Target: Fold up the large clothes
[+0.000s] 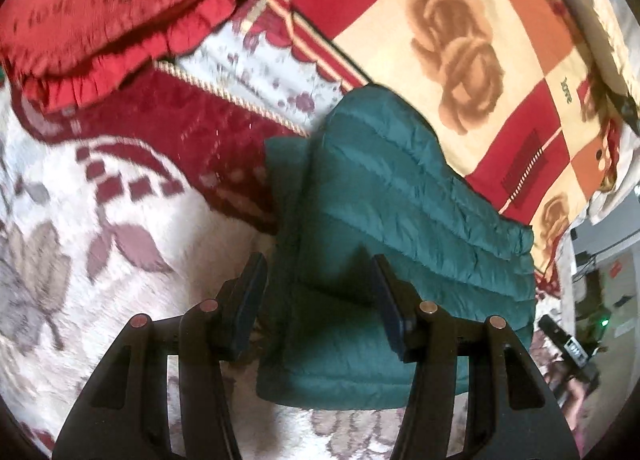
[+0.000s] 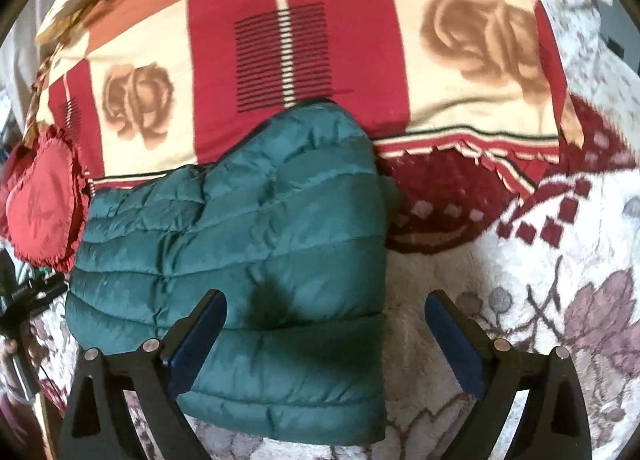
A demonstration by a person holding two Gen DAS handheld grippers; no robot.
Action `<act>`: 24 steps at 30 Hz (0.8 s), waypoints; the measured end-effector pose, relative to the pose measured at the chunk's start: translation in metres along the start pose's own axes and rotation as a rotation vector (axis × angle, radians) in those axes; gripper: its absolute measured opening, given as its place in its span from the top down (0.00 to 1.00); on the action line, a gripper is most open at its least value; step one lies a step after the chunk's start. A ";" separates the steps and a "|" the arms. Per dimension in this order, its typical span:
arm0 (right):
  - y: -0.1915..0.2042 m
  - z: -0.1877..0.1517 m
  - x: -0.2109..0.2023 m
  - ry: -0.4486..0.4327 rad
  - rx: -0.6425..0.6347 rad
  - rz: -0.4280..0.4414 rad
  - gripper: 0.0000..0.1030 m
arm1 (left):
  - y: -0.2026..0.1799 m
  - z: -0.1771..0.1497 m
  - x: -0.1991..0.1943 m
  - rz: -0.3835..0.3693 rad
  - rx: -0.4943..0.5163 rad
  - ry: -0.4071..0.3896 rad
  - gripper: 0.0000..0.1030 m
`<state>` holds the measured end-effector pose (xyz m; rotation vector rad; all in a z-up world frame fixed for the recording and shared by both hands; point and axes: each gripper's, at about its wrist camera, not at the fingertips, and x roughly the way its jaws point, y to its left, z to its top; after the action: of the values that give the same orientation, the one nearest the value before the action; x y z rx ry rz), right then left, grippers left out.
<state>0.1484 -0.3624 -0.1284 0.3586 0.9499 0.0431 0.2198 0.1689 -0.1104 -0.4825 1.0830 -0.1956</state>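
Note:
A teal quilted puffer jacket [image 1: 384, 219] lies folded into a compact bundle on a white and maroon floral blanket [image 1: 100, 227]. My left gripper [image 1: 318, 300] is open and hovers above the jacket's left edge, holding nothing. In the right wrist view the jacket [image 2: 248, 244] lies left of centre on the same blanket [image 2: 560, 260]. My right gripper [image 2: 324, 324] is open and empty above the jacket's right edge, its left finger over the fabric, its right finger over the blanket.
A red frilled heart-shaped cushion [image 1: 100, 7] lies at the far left, also in the right wrist view [image 2: 44, 207]. A red, cream and orange rose-patterned blanket [image 2: 320, 31] lies behind the jacket. Dark equipment [image 1: 568, 348] stands off the bed's edge.

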 end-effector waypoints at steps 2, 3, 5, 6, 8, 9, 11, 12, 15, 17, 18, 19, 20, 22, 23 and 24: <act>-0.004 0.000 0.004 0.012 0.013 0.003 0.02 | 0.004 -0.001 0.007 -0.008 -0.022 0.013 0.49; -0.006 0.000 0.006 0.017 0.019 0.005 0.01 | 0.005 -0.001 0.009 -0.013 -0.026 0.016 0.49; -0.011 0.000 0.010 0.025 0.031 0.031 0.00 | 0.005 -0.001 0.015 -0.029 -0.033 0.023 0.49; -0.013 0.000 0.012 0.028 0.036 0.043 0.00 | 0.005 -0.002 0.017 -0.035 -0.035 0.026 0.48; -0.017 0.001 0.017 0.036 0.050 0.057 0.00 | 0.003 -0.003 0.023 -0.039 -0.037 0.034 0.37; -0.017 0.001 0.019 0.038 0.055 0.061 0.00 | 0.003 -0.002 0.025 -0.036 -0.038 0.034 0.29; -0.020 0.002 0.025 0.040 0.072 0.084 0.00 | 0.002 -0.002 0.032 -0.042 -0.041 0.038 0.29; -0.021 0.002 0.029 0.046 0.077 0.098 0.00 | 0.002 -0.002 0.034 -0.048 -0.042 0.043 0.28; -0.023 0.004 0.039 0.069 0.088 0.134 0.00 | 0.001 -0.001 0.044 -0.056 -0.045 0.052 0.21; -0.022 0.005 0.046 0.077 0.090 0.144 0.00 | 0.002 0.000 0.050 -0.065 -0.050 0.064 0.19; -0.022 0.006 0.050 0.080 0.089 0.153 0.00 | 0.003 0.001 0.052 -0.071 -0.053 0.067 0.17; -0.023 0.007 0.054 0.085 0.090 0.165 0.00 | 0.004 0.002 0.054 -0.075 -0.054 0.072 0.13; -0.023 0.009 0.058 0.089 0.094 0.179 0.00 | 0.005 0.004 0.058 -0.075 -0.057 0.078 0.11; -0.022 0.011 0.064 0.093 0.102 0.203 0.00 | 0.006 0.005 0.063 -0.065 -0.062 0.084 0.04; -0.022 0.013 0.068 0.101 0.106 0.216 0.00 | 0.006 0.005 0.066 -0.065 -0.068 0.087 0.03; -0.021 0.014 0.072 0.109 0.107 0.227 0.00 | 0.006 0.005 0.068 -0.069 -0.073 0.091 0.03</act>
<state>0.1990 -0.3724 -0.1841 0.5669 1.0176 0.2219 0.2555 0.1496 -0.1655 -0.5809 1.1660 -0.2409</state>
